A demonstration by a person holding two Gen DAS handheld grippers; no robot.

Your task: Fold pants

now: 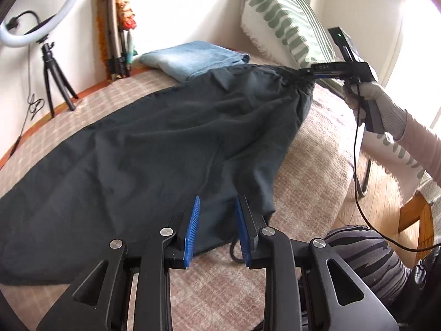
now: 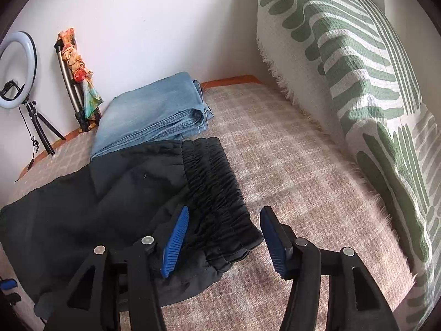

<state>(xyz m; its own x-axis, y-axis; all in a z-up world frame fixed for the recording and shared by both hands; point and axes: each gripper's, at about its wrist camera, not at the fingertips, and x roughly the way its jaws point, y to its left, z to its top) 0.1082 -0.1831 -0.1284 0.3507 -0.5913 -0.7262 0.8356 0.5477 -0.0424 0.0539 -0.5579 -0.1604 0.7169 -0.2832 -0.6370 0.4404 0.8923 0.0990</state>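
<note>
Left hand-held gripper [image 1: 216, 230]: your nearest item, its blue-padded fingers [image 1: 191, 231] spread apart with nothing between them, poised over the near edge of the black pants [image 1: 143, 149].

Black pants: one pair, dark and lightly creased, laid out on the bed [image 1: 311, 176]. Long axis runs from the lower left of your left wrist view up to the upper right; the legs point to the left, the gathered waist to the right. In that view the waist end looks bunched and drawn toward the tip of your other tool.

Elastic waistband [image 2: 217, 193]: shirred, black, lying on the bed cover and pointing away from your right wrist camera toward the wall.

Right hand-held gripper [image 2: 224, 238]: fingers wide apart, straddling the near end of the waistband; the left pad [image 2: 175, 241] is over the fabric, the right pad over bare cover. Whether either pad touches the cloth, you cannot tell.

Right hand [image 1: 358, 96]: gloved in white, wrapped around the tool's handle, a black cable hanging from it.

Folded jeans [image 2: 154, 115]: light blue denim, at the far edge of the bed, just beyond the waist.

Cushion [image 2: 352, 82]: white with green leaf print, propped along the right side of the bed.

Ring light [image 2: 18, 71]: on a small black tripod by the wall, with a folded tripod [image 2: 69, 82] beside it, a patterned cloth tied around that one.
</note>
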